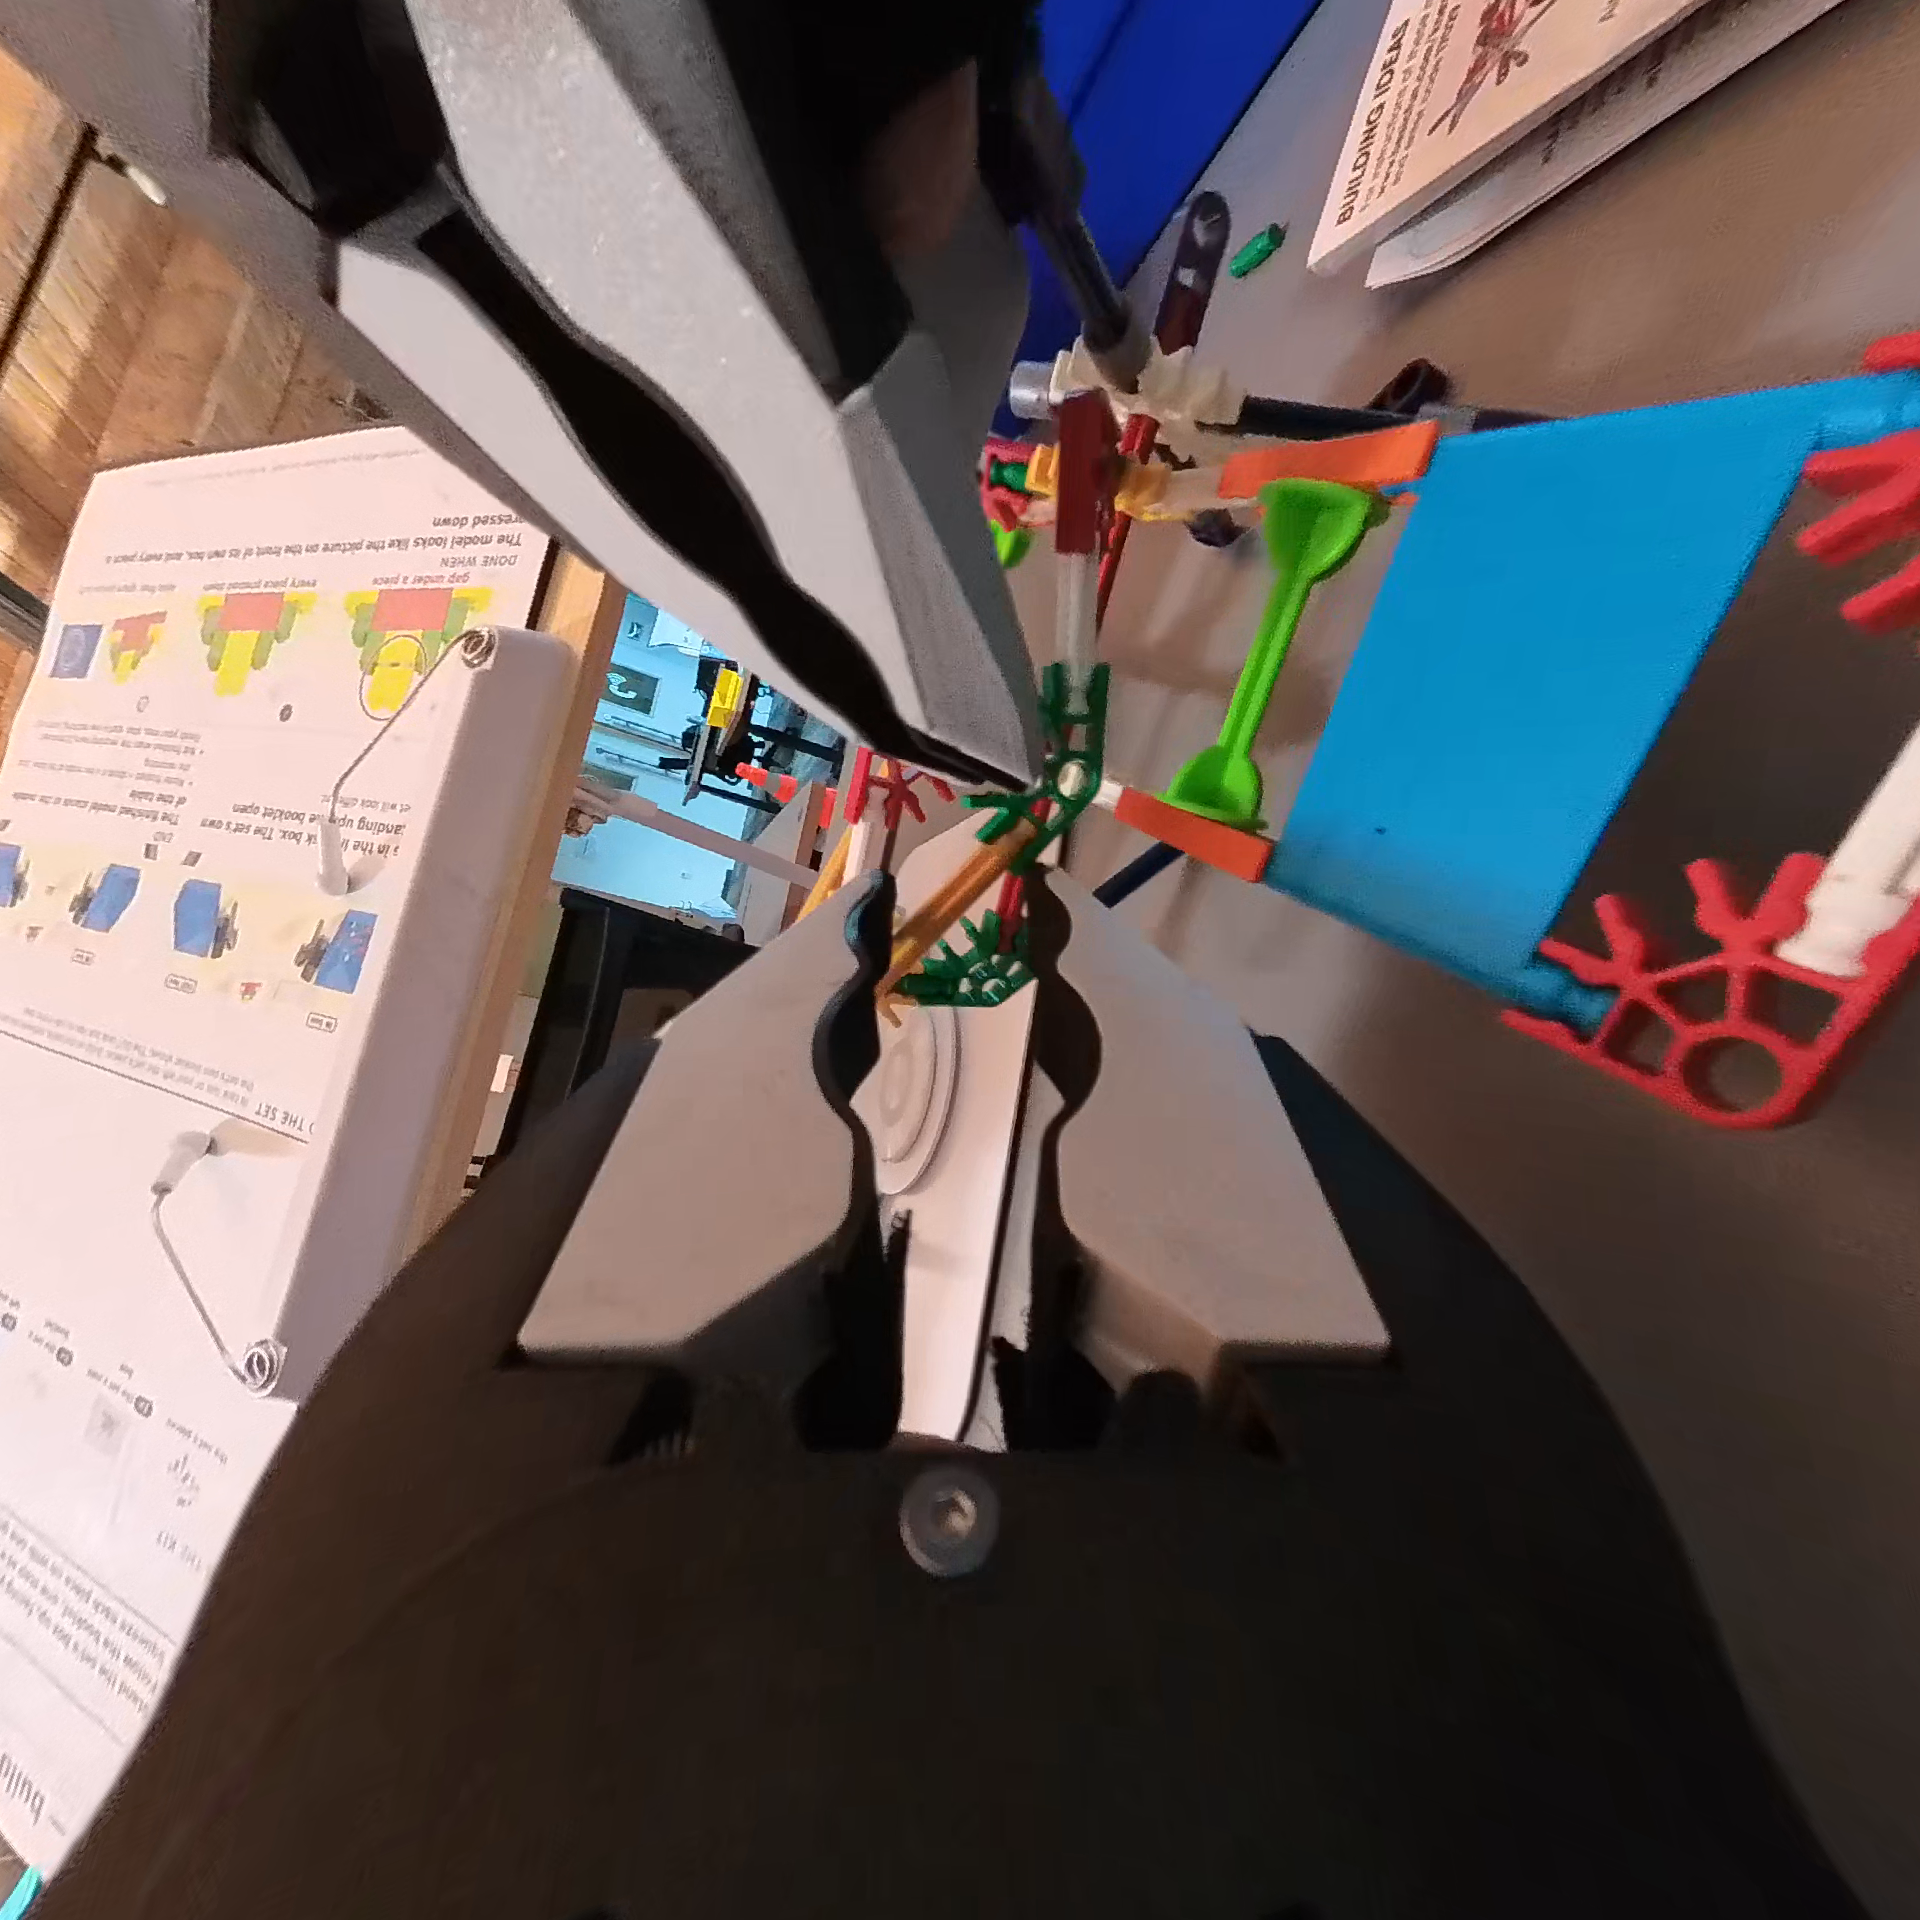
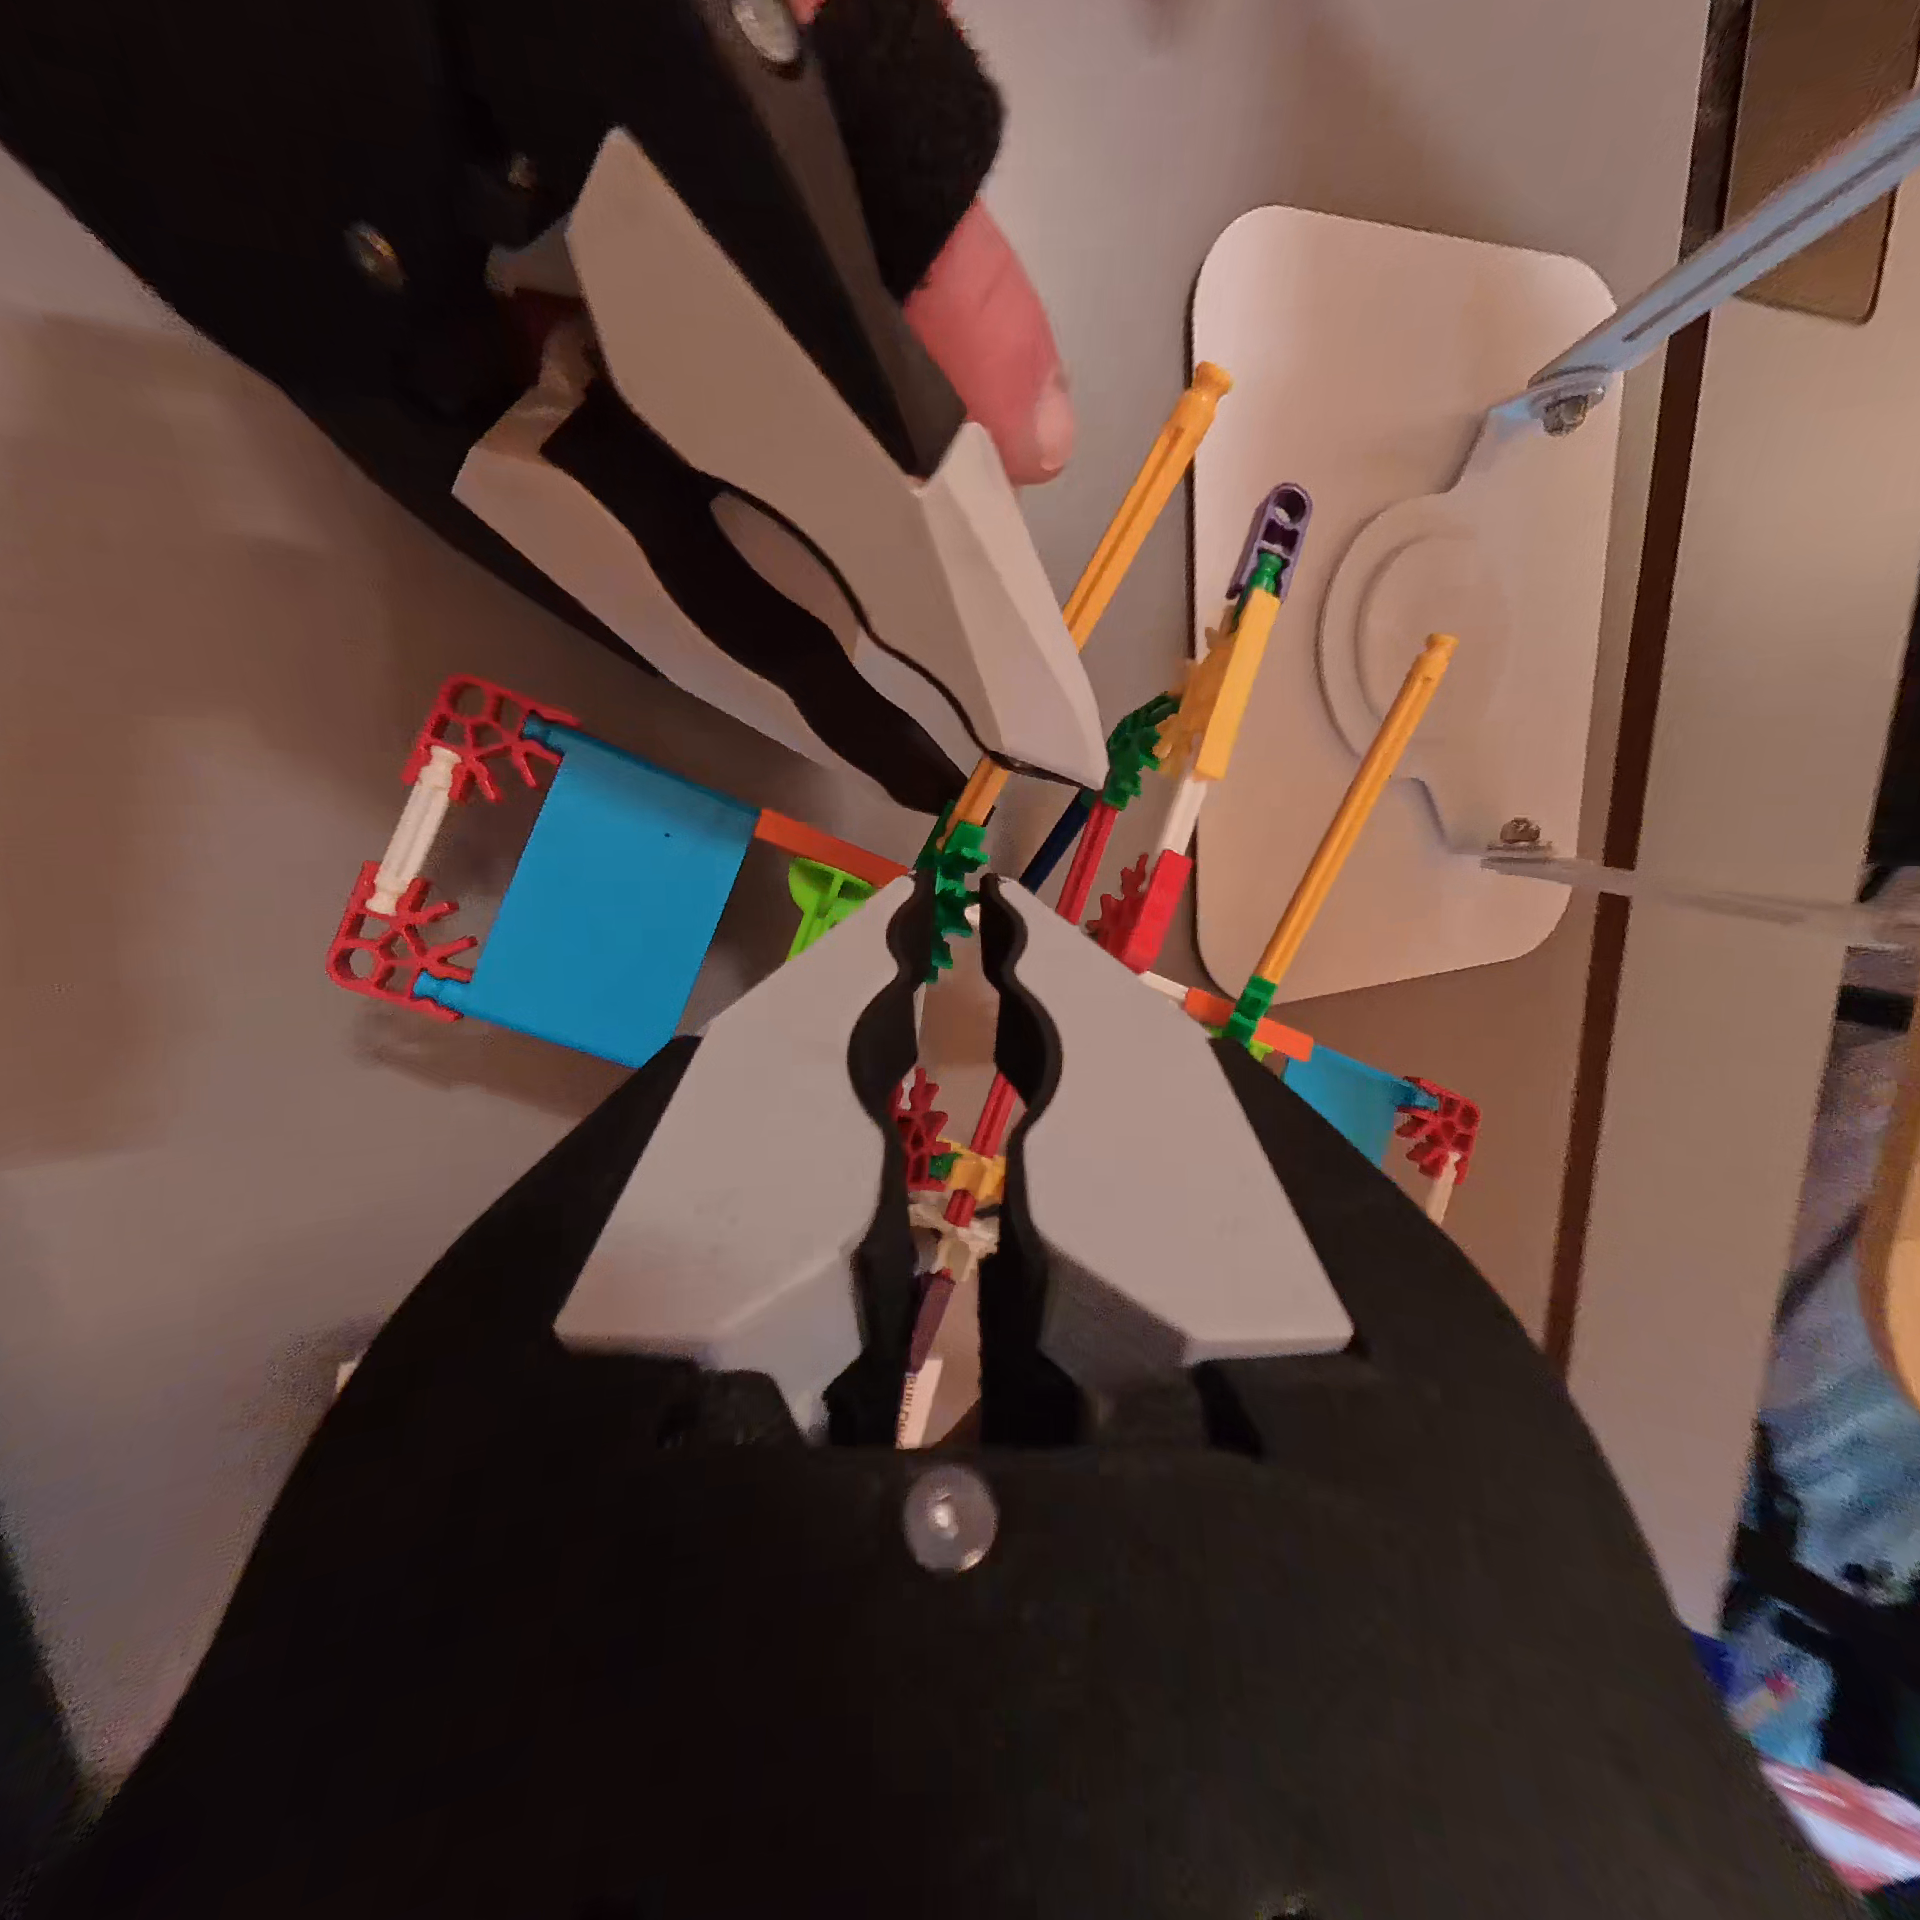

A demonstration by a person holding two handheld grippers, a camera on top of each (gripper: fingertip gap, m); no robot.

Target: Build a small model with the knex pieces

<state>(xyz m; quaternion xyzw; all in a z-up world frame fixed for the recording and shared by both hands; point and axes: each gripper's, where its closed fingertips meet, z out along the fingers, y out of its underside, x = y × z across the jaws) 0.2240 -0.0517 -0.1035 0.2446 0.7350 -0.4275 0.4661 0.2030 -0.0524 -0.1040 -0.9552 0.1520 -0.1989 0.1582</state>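
Your left gripper's [image 1: 966, 896] fingers [image 1: 748, 1091] are closed down to a narrow gap on a yellow rod [image 1: 935, 928] that runs slantwise between their tips; the right wrist view shows the same pinch from the far side. Your right gripper's [image 2: 951, 891] fingers [image 2: 1122, 1122] are clamped on a green connector [image 2: 961, 857] at the end of that rod, so the two sets of tips sit almost against each other.

In the left wrist view, a printed sheet [image 1: 208, 727] clipped to a white board stands at the far left. The grippers meet in the middle. Right of them the toy model lies on the grey table [image 1: 1558, 1351], with a lime-green spool piece [image 1: 1278, 644] between two orange strips, then a blue panel [image 1: 1538, 675] and a red corner connector [image 1: 1714, 1039] at its outer edge. A booklet [image 1: 1507, 114] lies at the upper right.

In the right wrist view the blue panel is on the left. Your bare thumb [image 2: 997, 343] shows beside the left gripper's finger. To the right, a second yellow rod [image 2: 1361, 800] and a purple connector [image 2: 1283, 530] rise in front of a white base plate [image 2: 1455, 312].
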